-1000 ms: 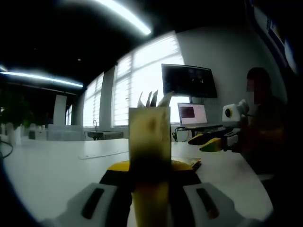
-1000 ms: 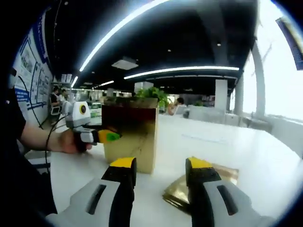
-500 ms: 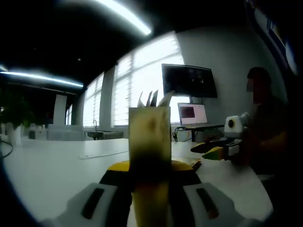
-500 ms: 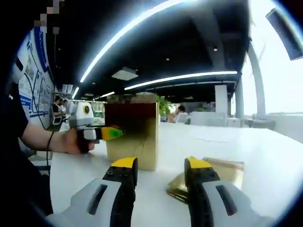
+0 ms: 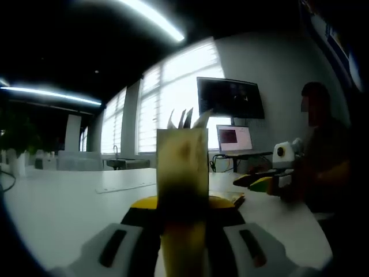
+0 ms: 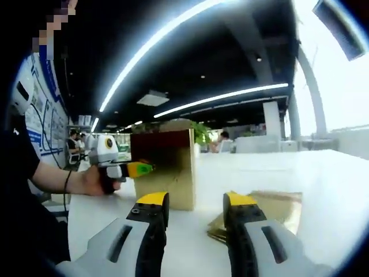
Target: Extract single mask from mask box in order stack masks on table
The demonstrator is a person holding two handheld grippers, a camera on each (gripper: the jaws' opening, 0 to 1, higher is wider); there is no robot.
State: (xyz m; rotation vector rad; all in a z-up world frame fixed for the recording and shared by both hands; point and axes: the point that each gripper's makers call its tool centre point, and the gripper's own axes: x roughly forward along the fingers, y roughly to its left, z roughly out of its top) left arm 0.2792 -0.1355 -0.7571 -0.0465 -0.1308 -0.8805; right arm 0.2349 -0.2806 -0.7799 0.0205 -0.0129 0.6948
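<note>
Risk first: upright gold cardboard mask box (image 6: 163,168) could tip or slide on white table (image 6: 323,173) if pull drags whole wad instead of one mask, since white mask tips (image 5: 185,120) are bunched at top opening.

Left gripper (image 5: 182,210) clamped on box lower front, so box sits right between its jaws.

Right gripper (image 6: 196,203) jaws apart, holding nothing. Box stands just beyond its left jaw; flat stack of gold-wrapped masks (image 6: 271,212) lies on table behind its right jaw, not touching box.

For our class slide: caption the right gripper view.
Open right tongs face gold mask box and stacked masks.
</note>
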